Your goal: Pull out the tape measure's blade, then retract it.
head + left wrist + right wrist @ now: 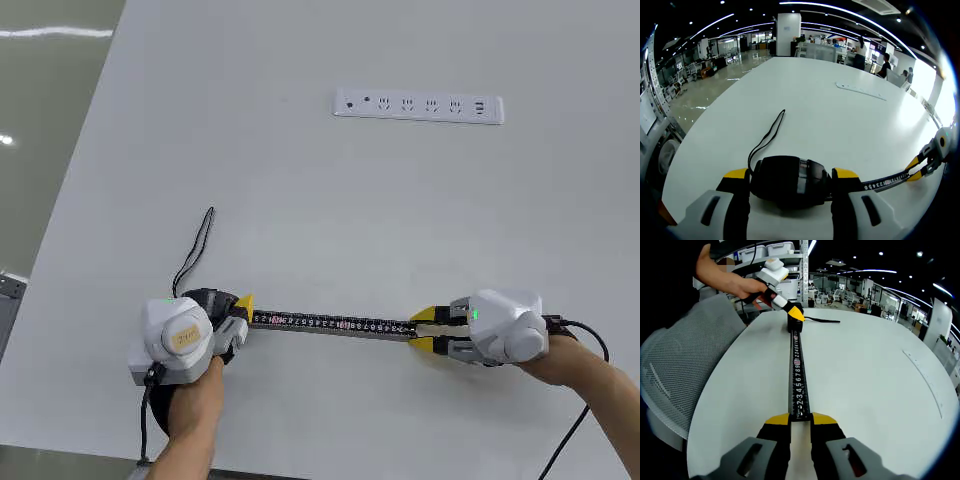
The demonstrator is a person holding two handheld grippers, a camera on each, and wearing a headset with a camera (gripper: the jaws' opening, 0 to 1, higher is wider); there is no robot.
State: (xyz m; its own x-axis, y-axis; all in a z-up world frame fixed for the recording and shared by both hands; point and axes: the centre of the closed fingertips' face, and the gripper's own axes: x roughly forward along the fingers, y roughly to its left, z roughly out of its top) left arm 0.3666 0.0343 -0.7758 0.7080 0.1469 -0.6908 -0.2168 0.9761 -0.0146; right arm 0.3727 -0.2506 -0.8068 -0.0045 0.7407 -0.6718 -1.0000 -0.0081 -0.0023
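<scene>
Here, the person's left hand [195, 400] reaches in from the near edge, pointing the left gripper [790, 175] rightward, its yellow-tipped jaws clamped on the rounded black plastic tape measure case [785, 186] at the near left of the white table [350, 200]. The right hand [558, 358], near right, aims the right gripper [800, 419] leftward, jaws pinched on the tip of the dark metal blade [798, 375], stretched flat between them. Numerals 2 to 9 read along it; the left gripper's tan sticker [183, 338] is illegible.
</scene>
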